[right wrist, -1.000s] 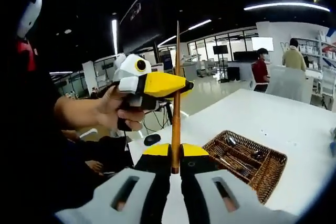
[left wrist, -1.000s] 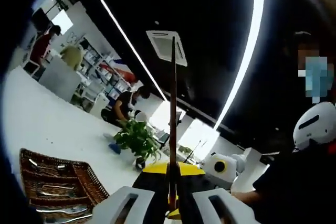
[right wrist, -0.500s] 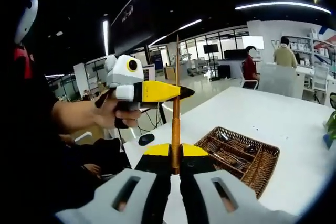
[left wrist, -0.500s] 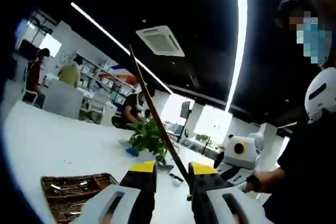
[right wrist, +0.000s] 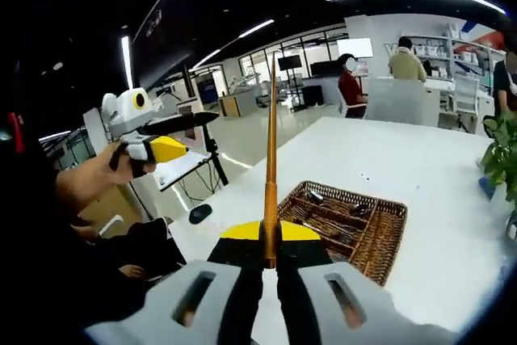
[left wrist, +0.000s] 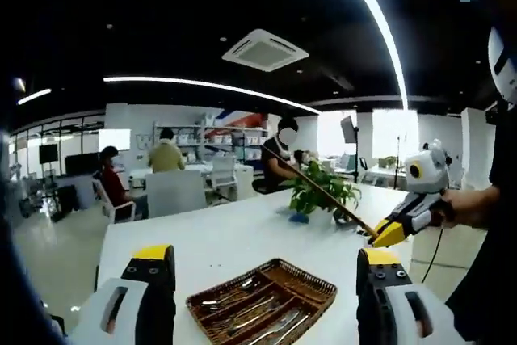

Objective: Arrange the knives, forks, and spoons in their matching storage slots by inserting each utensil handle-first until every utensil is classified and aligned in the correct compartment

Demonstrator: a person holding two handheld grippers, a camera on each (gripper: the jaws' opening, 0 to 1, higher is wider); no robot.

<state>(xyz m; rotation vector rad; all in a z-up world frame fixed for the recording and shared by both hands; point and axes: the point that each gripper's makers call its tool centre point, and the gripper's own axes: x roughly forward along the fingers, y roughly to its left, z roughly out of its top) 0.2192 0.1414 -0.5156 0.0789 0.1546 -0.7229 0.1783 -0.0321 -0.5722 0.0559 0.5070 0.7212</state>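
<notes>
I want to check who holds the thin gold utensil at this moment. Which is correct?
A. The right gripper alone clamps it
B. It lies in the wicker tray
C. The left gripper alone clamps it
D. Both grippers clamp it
A. The right gripper has its jaws closed on the thin gold utensil, while the left gripper has its jaws spread wide, holding nothing, above the wicker tray.

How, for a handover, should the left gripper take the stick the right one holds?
Grip the stick by its bare upper shaft, closing from the side across it: it stands thin and straight, lower end clamped in the right gripper.
</notes>
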